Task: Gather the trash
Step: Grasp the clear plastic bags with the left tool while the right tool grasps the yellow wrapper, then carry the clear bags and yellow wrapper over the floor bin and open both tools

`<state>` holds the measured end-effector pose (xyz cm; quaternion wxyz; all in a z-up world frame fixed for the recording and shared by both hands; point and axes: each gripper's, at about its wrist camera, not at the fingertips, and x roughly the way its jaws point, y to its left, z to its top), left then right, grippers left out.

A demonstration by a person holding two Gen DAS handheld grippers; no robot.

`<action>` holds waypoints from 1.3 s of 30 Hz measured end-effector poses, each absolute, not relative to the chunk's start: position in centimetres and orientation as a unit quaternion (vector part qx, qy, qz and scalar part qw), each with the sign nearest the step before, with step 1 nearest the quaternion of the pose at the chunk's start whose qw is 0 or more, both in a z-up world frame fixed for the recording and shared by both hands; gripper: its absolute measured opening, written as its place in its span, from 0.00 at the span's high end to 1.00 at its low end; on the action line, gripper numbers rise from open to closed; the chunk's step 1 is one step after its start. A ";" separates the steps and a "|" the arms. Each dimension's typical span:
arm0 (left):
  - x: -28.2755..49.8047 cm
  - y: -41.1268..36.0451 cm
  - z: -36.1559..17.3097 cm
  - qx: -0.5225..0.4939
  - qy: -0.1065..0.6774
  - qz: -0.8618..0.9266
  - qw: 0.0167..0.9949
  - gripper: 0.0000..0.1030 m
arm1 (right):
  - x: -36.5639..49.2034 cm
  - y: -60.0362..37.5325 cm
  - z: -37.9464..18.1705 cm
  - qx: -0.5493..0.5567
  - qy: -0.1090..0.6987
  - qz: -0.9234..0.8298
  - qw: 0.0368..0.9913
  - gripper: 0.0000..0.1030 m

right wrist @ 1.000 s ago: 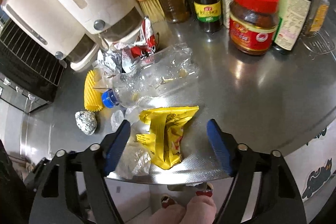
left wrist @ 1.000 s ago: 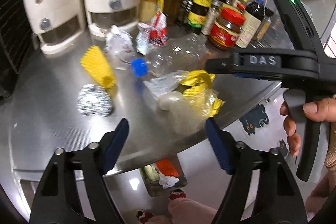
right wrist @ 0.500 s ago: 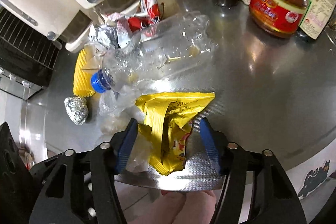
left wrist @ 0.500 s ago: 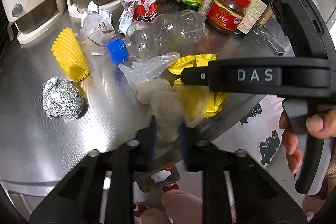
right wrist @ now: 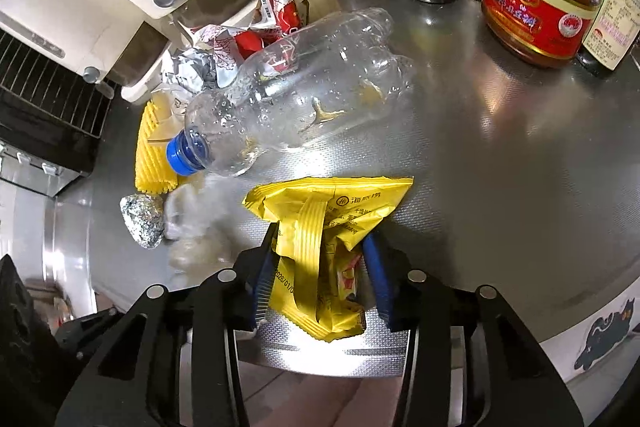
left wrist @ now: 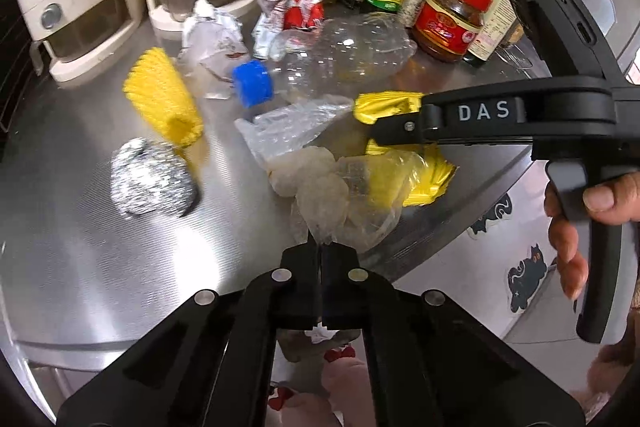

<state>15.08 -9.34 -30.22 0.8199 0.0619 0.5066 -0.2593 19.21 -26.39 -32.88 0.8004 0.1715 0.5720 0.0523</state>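
your left gripper (left wrist: 322, 247) has its jaws pinched shut on the clear plastic bag (left wrist: 340, 199) at the tabletop's (left wrist: 100, 267) near edge; it is limp and light, so hold a bunched fold. your right gripper (right wrist: 320, 267) has its jaws closed against the yellow wrapper (right wrist: 320, 227), crinkly and slippery; grip its middle. also waiting: one crushed bottle (right wrist: 304, 95), light and springy, one foil ball (right wrist: 142, 221), one yellow foam sleeve (left wrist: 164, 99).
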 end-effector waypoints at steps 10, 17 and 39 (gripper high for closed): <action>13.5 -6.8 -28.7 0.056 0.495 -0.246 0.832 1.00 | 16.9 -25.5 -31.1 0.151 0.560 0.063 0.812 0.71; 10.9 -5.7 -27.9 0.050 0.491 -0.236 0.837 1.00 | 14.1 -25.1 -30.4 0.147 0.557 0.061 0.815 0.71; 1.8 -4.4 -33.8 0.030 0.541 -0.221 0.811 1.00 | 3.8 -25.2 -36.2 0.155 0.594 0.060 0.787 0.71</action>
